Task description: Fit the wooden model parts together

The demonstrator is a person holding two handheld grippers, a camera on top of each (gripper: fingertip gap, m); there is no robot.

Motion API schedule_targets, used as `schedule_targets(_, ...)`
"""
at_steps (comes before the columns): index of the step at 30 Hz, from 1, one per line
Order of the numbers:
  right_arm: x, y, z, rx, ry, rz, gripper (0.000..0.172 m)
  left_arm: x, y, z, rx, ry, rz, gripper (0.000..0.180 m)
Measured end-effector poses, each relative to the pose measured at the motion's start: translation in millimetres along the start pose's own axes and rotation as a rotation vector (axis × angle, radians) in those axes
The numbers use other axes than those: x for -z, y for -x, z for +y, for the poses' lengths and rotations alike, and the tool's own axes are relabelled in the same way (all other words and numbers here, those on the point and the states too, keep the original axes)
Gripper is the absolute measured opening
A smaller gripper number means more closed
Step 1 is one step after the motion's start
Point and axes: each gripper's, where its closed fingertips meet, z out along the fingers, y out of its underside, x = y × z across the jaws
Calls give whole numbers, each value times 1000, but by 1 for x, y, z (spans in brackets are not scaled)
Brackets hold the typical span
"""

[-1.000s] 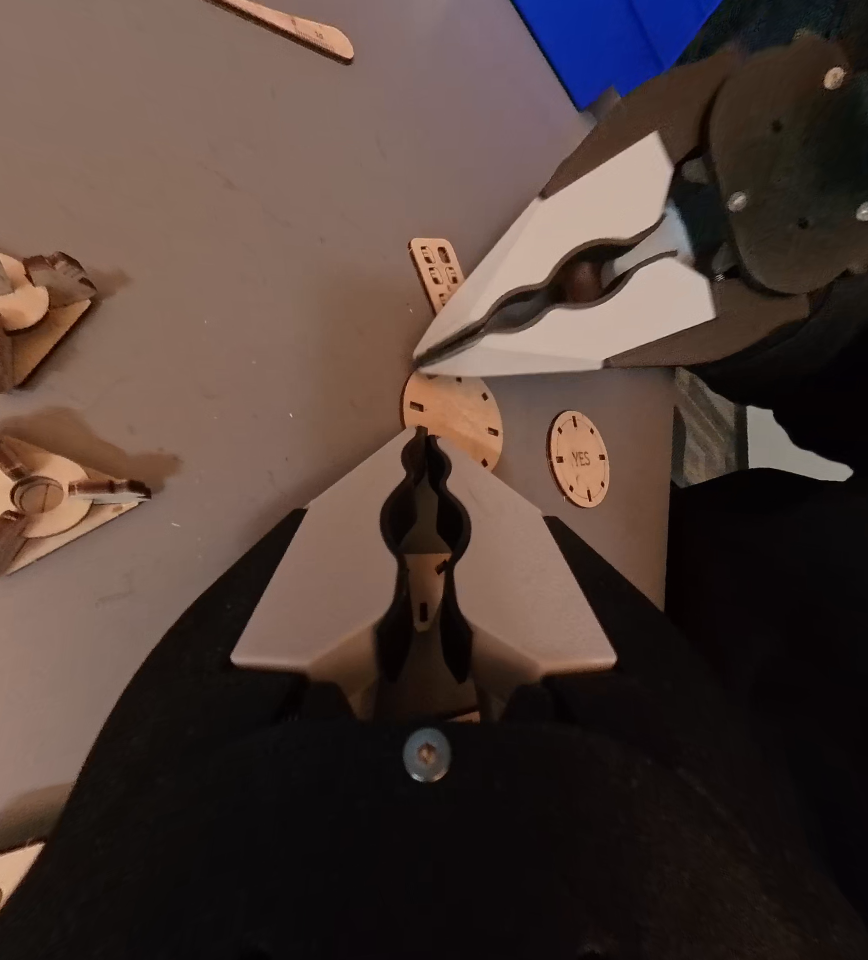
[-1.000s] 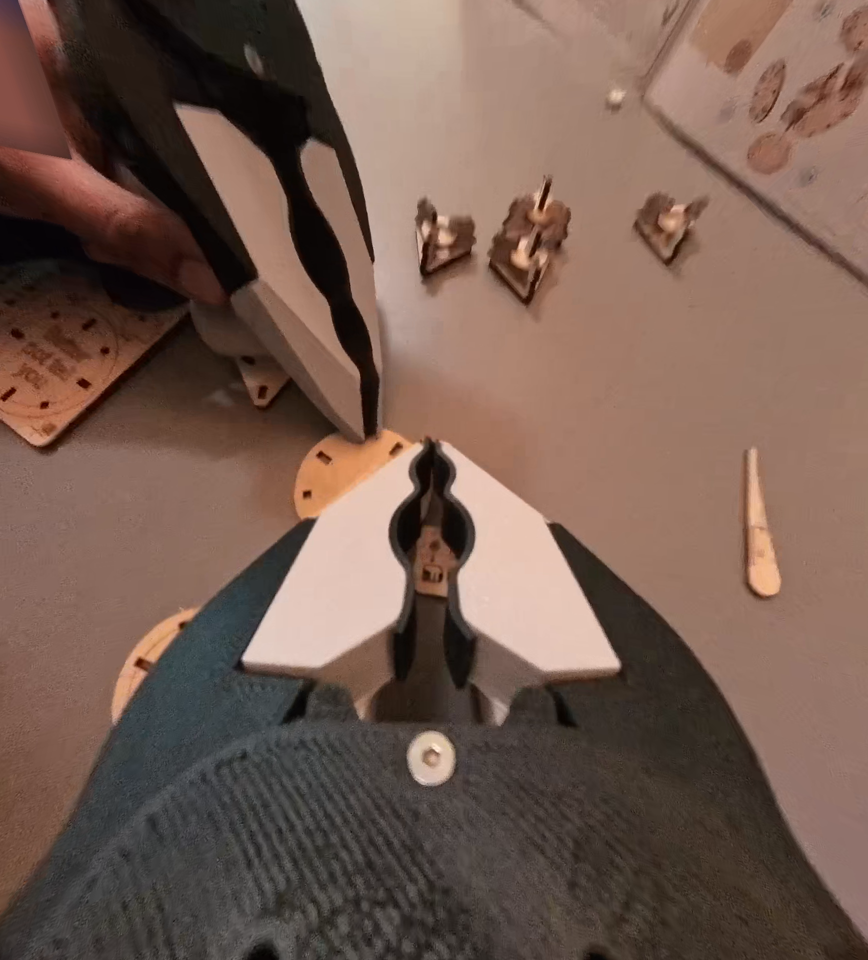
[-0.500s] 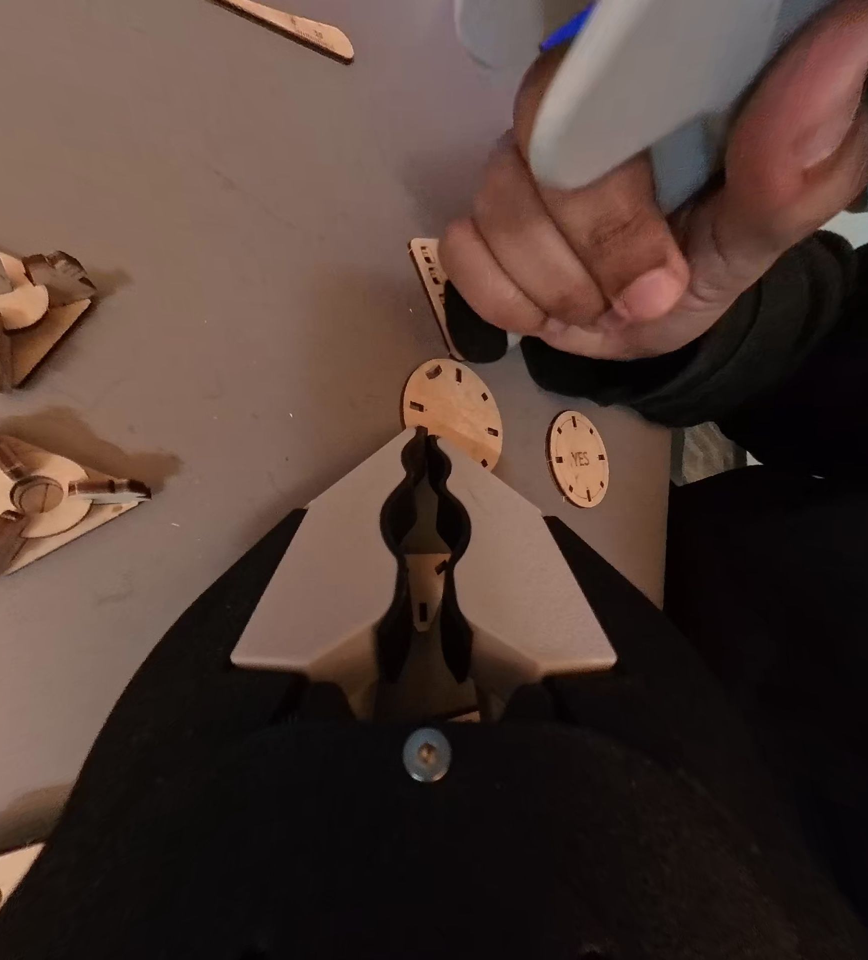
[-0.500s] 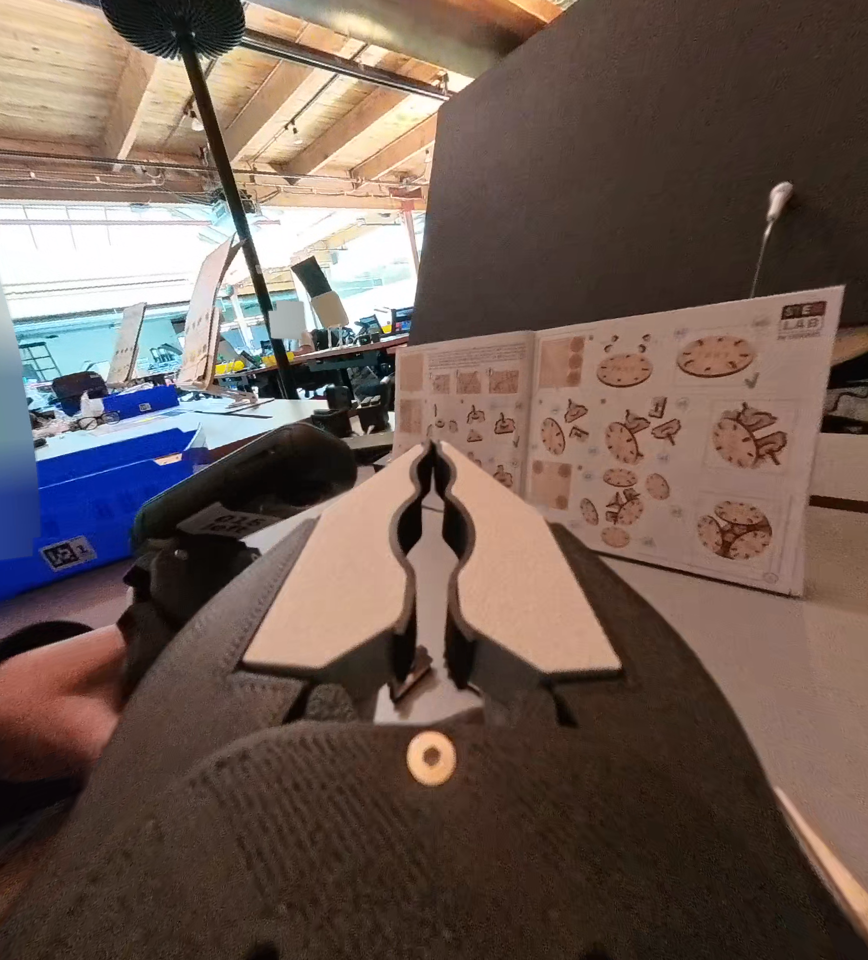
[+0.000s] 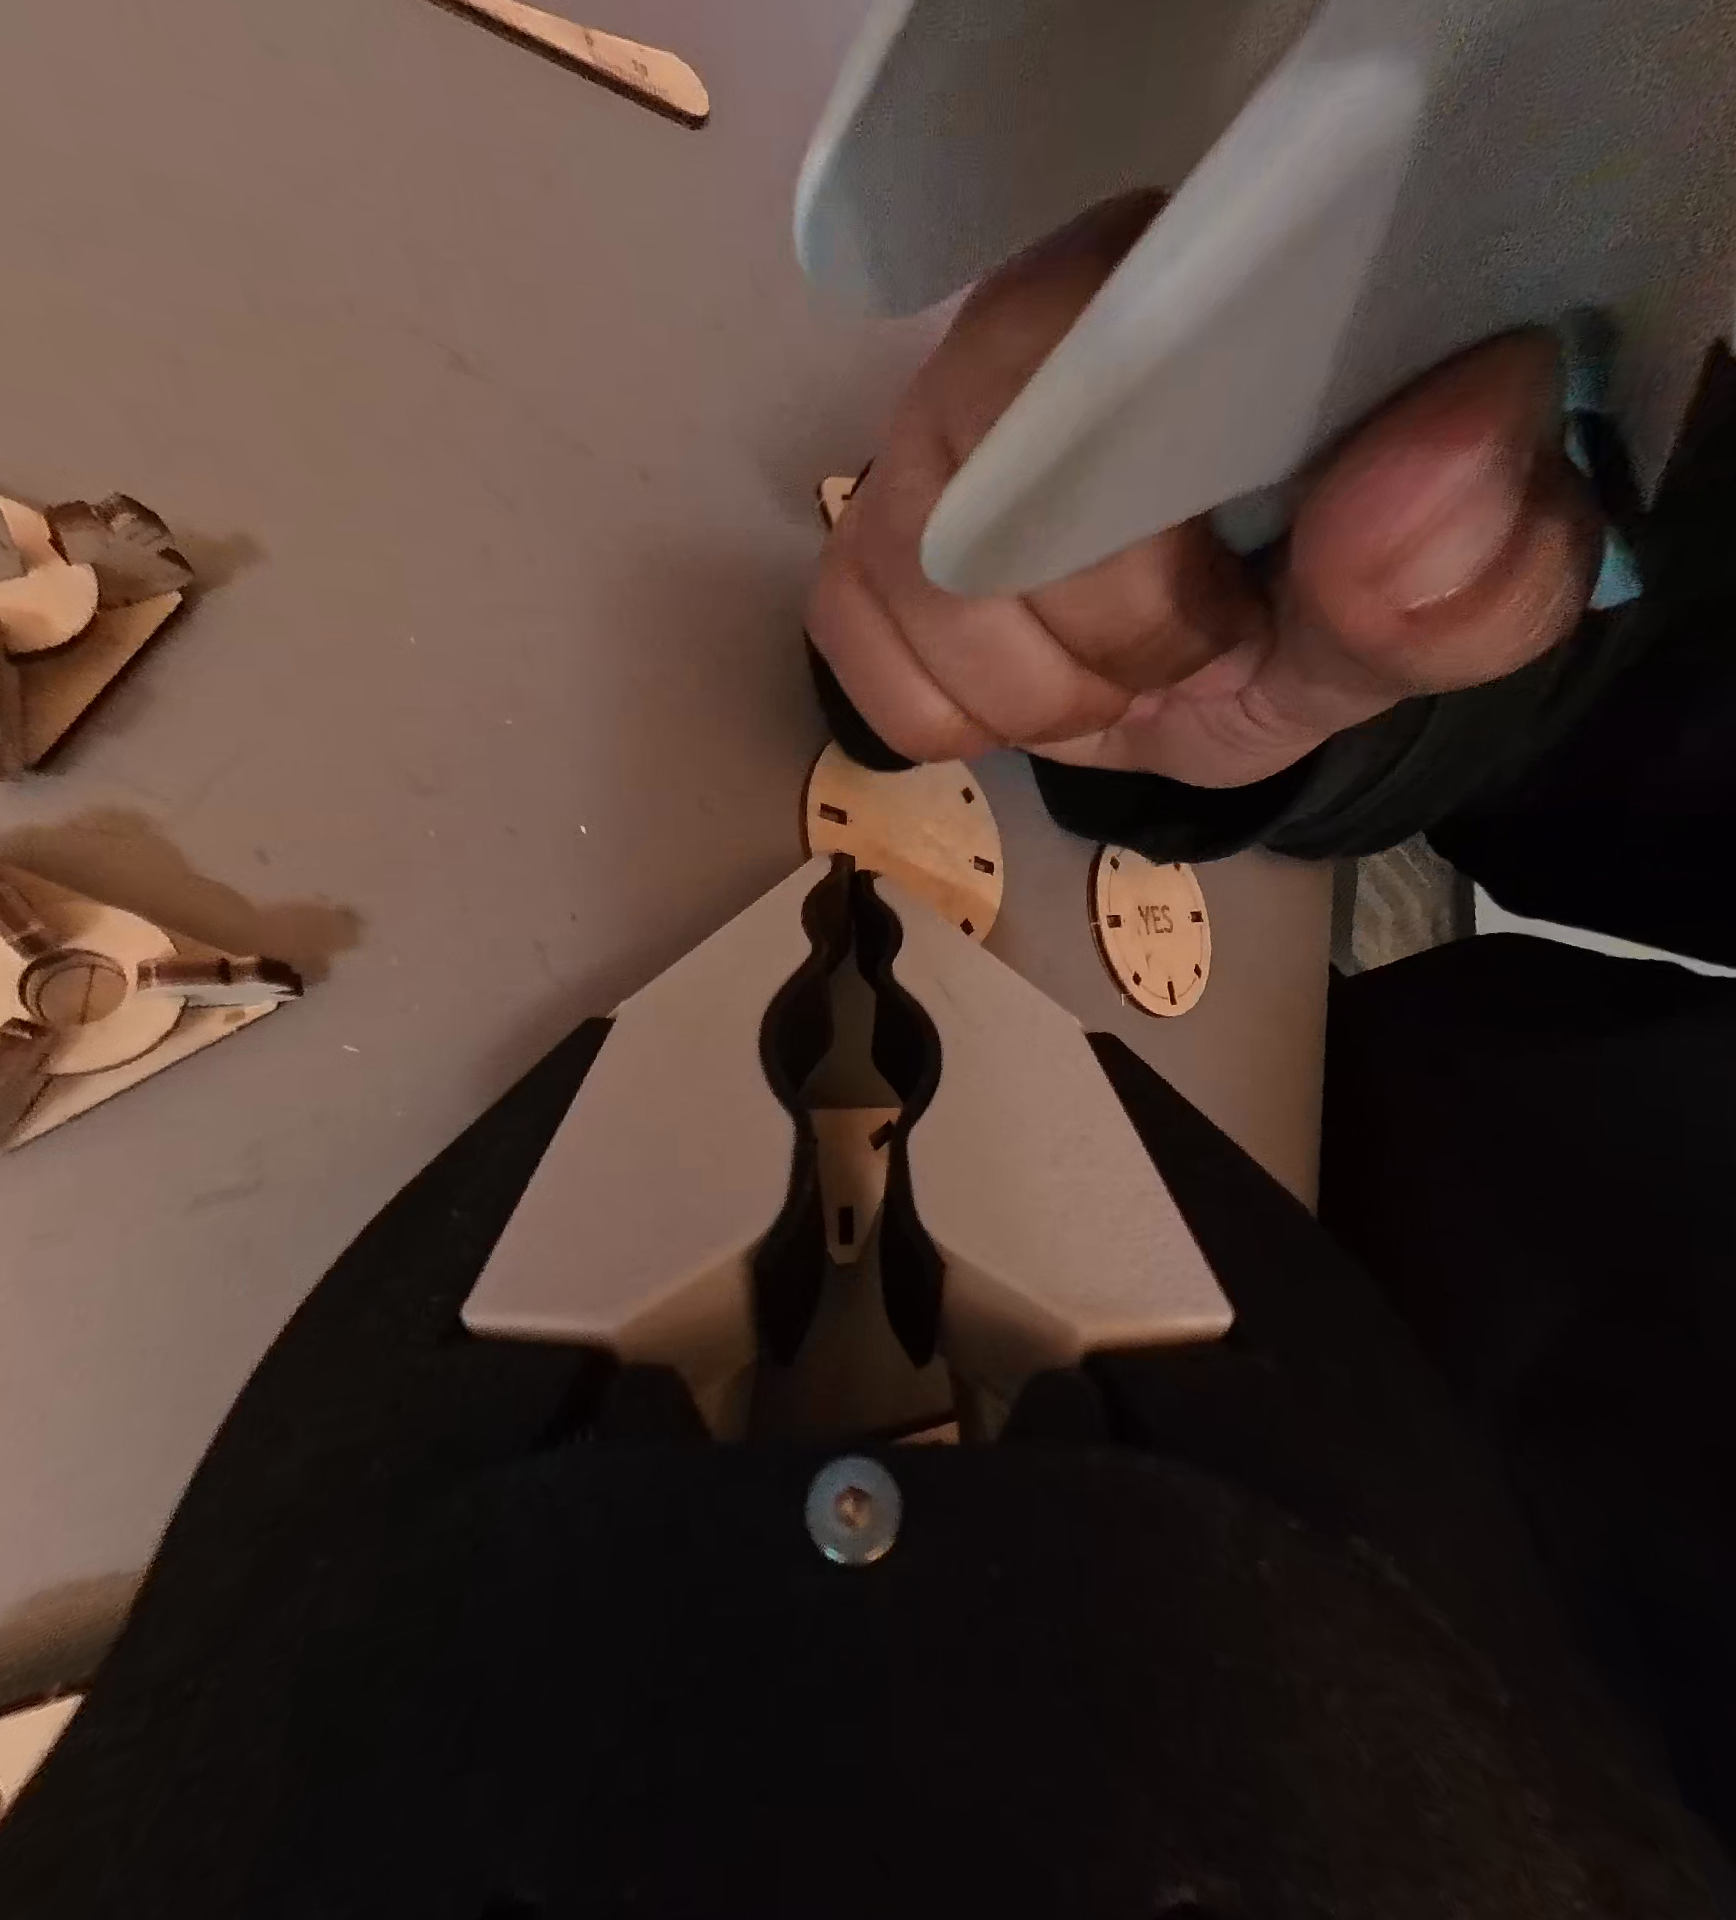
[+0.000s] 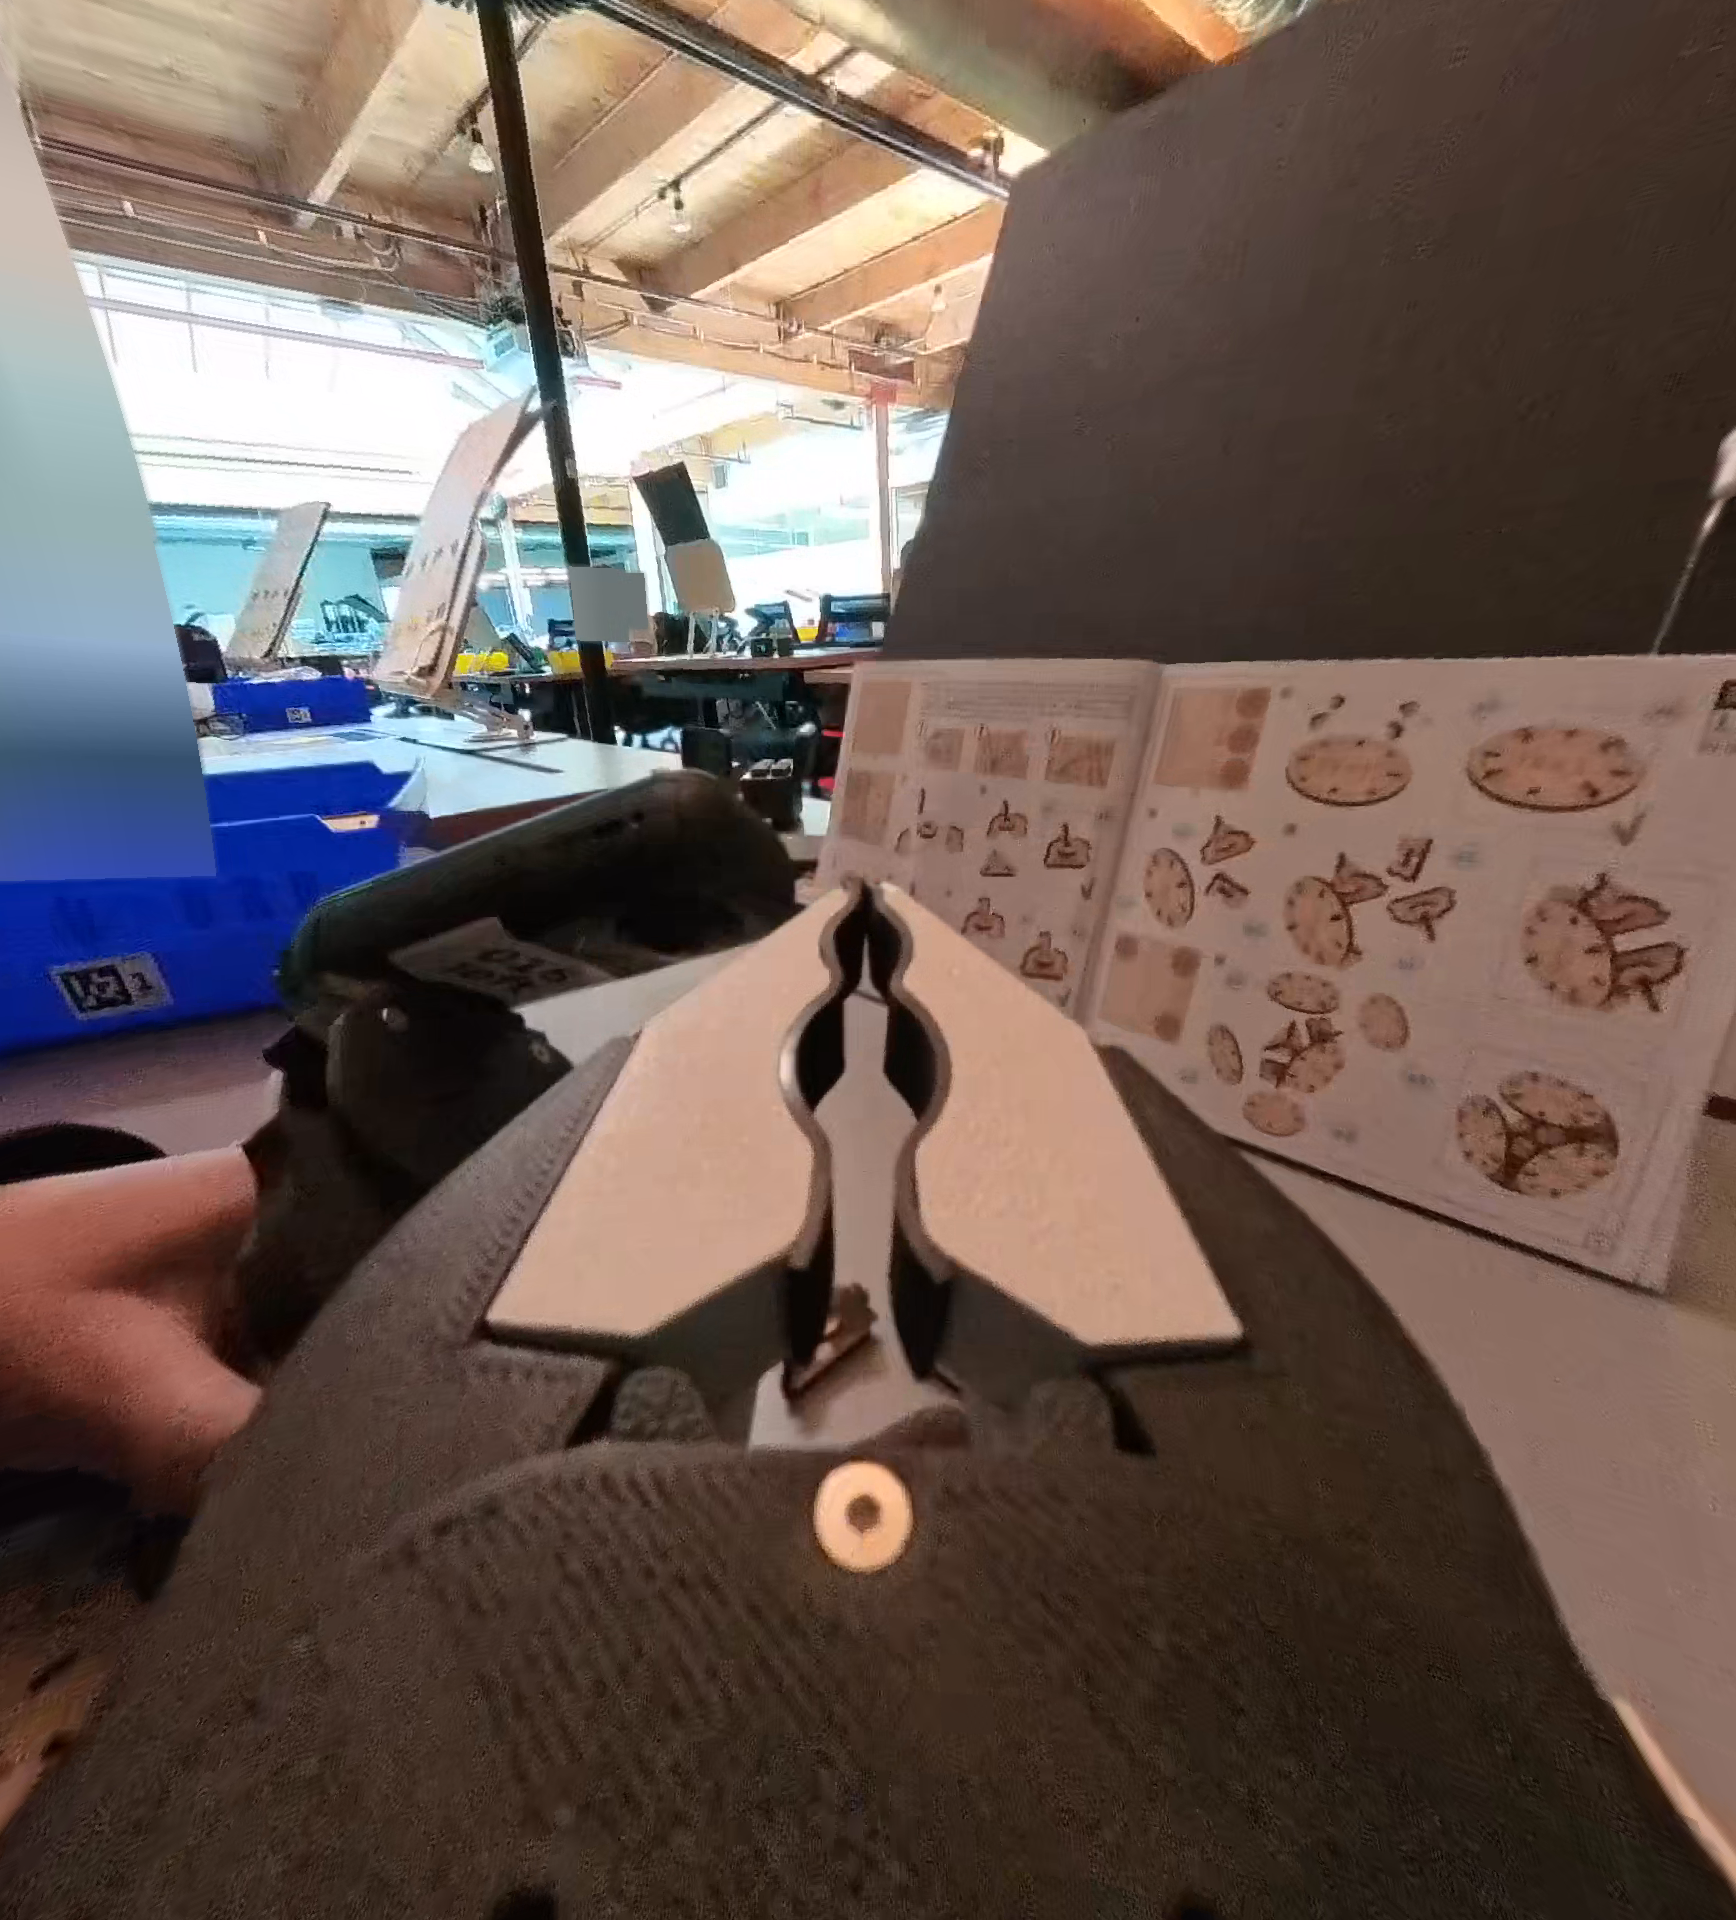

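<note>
In the left wrist view my left gripper [image 5: 848,873] is shut. Its tips rest at the near edge of a plain round wooden disc [image 5: 911,836] with small slots, which lies flat on the grey table [image 5: 428,416]. A hand [image 5: 1103,623] holding my right gripper's pale body [image 5: 1259,260] hovers over the disc's far edge. In the right wrist view my right gripper [image 6: 869,894] is shut, tips together, raised and pointing level across the table. The left gripper's dark body [image 6: 531,935] lies to its left, fingers hidden there.
Two three-armed wooden assemblies [image 5: 43,613] [image 5: 85,987] stand at the left. A second engraved disc [image 5: 1150,930] lies near the table's right edge [image 5: 1323,1091]. A wooden stick [image 5: 583,52] lies far off. An open instruction booklet [image 6: 1363,935] stands ahead, with blue bins [image 6: 116,935] at the left. The tips of one gripper are about 15 cm away from the tips of the other. My left tips are roughly 15 cm from the wooden stick [image 5: 583,52].
My right gripper has lifted off the disc's far edge and swung up, from looking down at the table to looking level at the booklet. My left gripper has stayed put, shut.
</note>
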Motion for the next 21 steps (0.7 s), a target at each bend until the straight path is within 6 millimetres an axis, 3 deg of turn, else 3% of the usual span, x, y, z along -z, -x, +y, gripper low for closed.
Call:
schedule_targets(3, 4, 1, -27, 12, -81, 13, 0, 0, 0, 0, 5, 1, 5, 0)
schedule_targets(5, 6, 8, -35, 23, -101, 0, 0, 0, 0, 0, 8, 1, 8, 0)
schedule_targets(8, 4, 17, -20, 35, -58, -19, 0, 0, 0, 0, 6, 1, 6, 0)
schedule_targets(12, -4, 10, 6, 22, 26, 0, 0, 0, 0, 0, 4, 1, 4, 0)
schedule_targets(18, -2, 2, -17, 17, -34, 25, 0, 0, 0, 0, 6, 1, 6, 0)
schedule_targets(21, -5, 1, 7, 12, 29, 22, 0, 0, 0, 0, 0, 2, 0, 0)
